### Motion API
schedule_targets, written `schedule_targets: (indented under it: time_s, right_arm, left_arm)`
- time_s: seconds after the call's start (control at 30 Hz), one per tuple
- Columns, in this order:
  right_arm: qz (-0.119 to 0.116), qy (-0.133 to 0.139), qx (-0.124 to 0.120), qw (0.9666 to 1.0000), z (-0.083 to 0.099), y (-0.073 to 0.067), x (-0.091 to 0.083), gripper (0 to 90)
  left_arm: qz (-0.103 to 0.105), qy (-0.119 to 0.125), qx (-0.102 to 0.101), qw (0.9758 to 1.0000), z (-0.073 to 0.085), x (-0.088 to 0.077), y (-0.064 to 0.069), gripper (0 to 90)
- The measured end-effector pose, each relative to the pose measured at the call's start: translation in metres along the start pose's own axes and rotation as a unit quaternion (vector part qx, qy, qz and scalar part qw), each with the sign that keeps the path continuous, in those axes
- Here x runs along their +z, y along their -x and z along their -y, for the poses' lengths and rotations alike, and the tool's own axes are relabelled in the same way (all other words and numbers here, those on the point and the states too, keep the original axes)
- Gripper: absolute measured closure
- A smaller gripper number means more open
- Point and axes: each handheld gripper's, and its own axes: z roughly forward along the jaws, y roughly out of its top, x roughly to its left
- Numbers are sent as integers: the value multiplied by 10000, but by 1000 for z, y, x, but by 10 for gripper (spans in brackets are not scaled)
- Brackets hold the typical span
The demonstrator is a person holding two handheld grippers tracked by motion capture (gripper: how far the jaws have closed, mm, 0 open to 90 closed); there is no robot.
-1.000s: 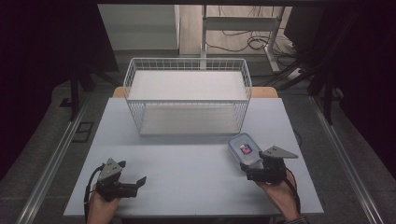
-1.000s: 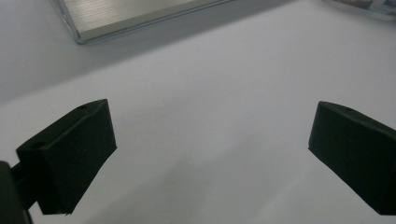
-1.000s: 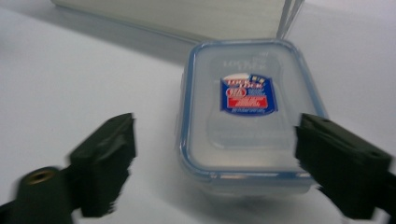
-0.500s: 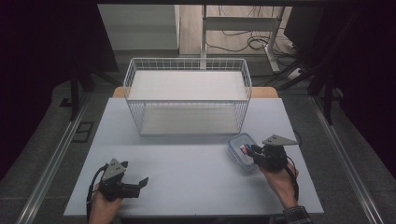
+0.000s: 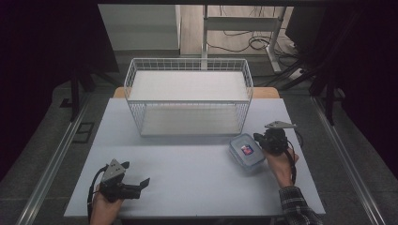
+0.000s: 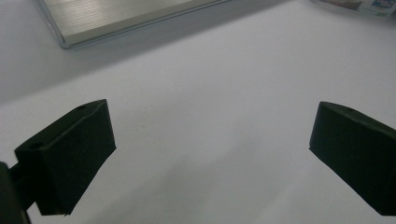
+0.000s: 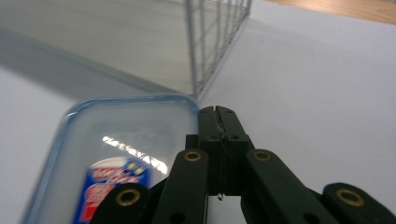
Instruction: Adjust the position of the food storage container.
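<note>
Your left gripper (image 5: pixel 141 183) rests low over the near left part of the white table (image 5: pixel 197 187), held in your left hand (image 5: pixel 105 208). Its two black jaws stand wide apart with nothing between them; the left gripper view shows bare table in the gap.

Your right gripper (image 5: pixel 257 138) sits at the right side of the table, in your right hand (image 5: pixel 279 164), whose plaid sleeve (image 5: pixel 295 206) comes in from the bottom. Its jaws are pressed together, pad against pad, with nothing visible between them. In the right gripper view the closed tips (image 7: pixel 218 122) lie at the right edge of the clear plastic container (image 7: pixel 116 154), by its far corner; whether they touch it is unclear.

The container (image 5: pixel 246 151), with a blue-rimmed lid and a red and blue label, lies flat on the table just in front of the white wire basket (image 5: pixel 187 101), near the basket's right front corner.
</note>
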Motion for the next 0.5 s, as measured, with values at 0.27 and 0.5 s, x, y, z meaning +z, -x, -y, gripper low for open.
schedule_targets:
  time_s: [0.27, 0.5]
  right_arm:
    - [-279, -207, 216, 9992, 4, 10, 16, 893]
    - [-681, -370, 57, 9970, 3, -13, 23, 893]
  left_arm:
    - [83, -37, -91, 9999, 1, 1, -2, 0]
    - [93, -92, -84, 9999, 1, 1, -1, 0]
